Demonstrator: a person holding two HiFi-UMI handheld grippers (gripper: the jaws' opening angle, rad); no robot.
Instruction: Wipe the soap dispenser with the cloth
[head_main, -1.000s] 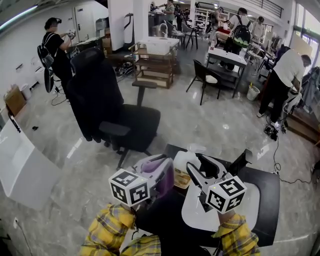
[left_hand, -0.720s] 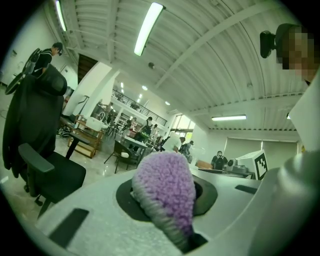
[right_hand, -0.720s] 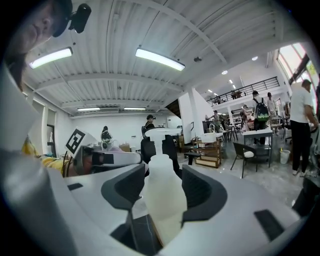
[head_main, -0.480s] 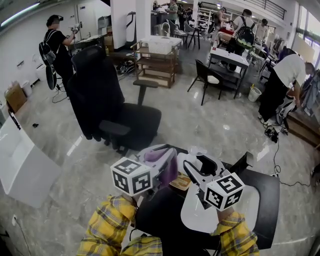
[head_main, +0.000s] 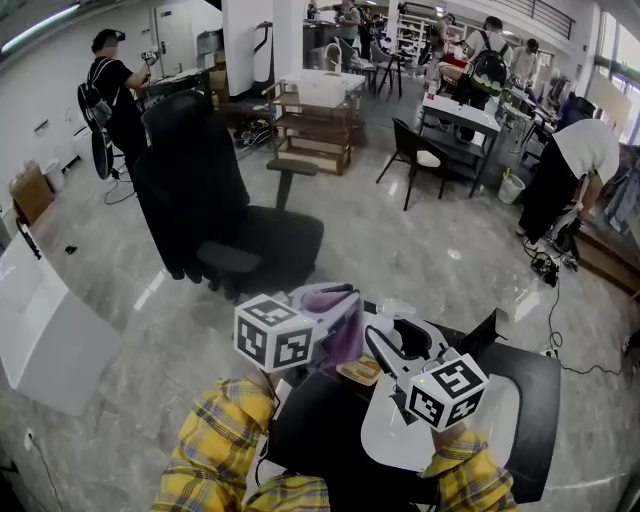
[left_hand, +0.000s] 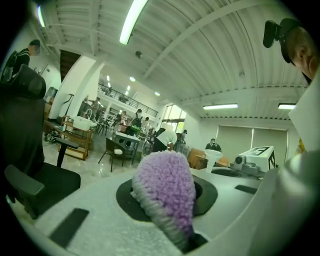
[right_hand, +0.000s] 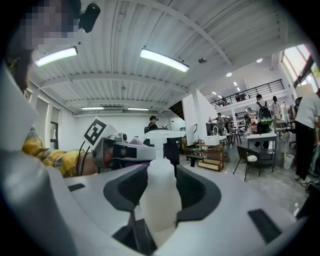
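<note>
Relation of cloth to bottle governs the coming wipe. The soap dispenser (right_hand: 161, 192), a translucent white pump bottle, is clamped between the jaws of the right gripper (head_main: 392, 328). Those jaws have just been closing further, and their dark pads are set against the bottle's body at a middling width. The bottle's long axis is upright, across the line along which the right gripper points, with the pump head uppermost. The purple cloth (left_hand: 167, 192) is pinched in the narrow jaws of the left gripper (head_main: 340, 297), and a fluffy fold projects past the tips. In the right gripper view, the left gripper and its cloth are seen just beside the pump head, on the bottle's left and at its upper part. Contact between cloth and bottle cannot be confirmed from any view. The left gripper is thus the one placed to wipe, and the bottle lies to the right of its jaws. A pass along the upright axis, from the pump head down the body, is judged to suit this arrangement. Count: one soap dispenser, one cloth, two grippers.
</note>
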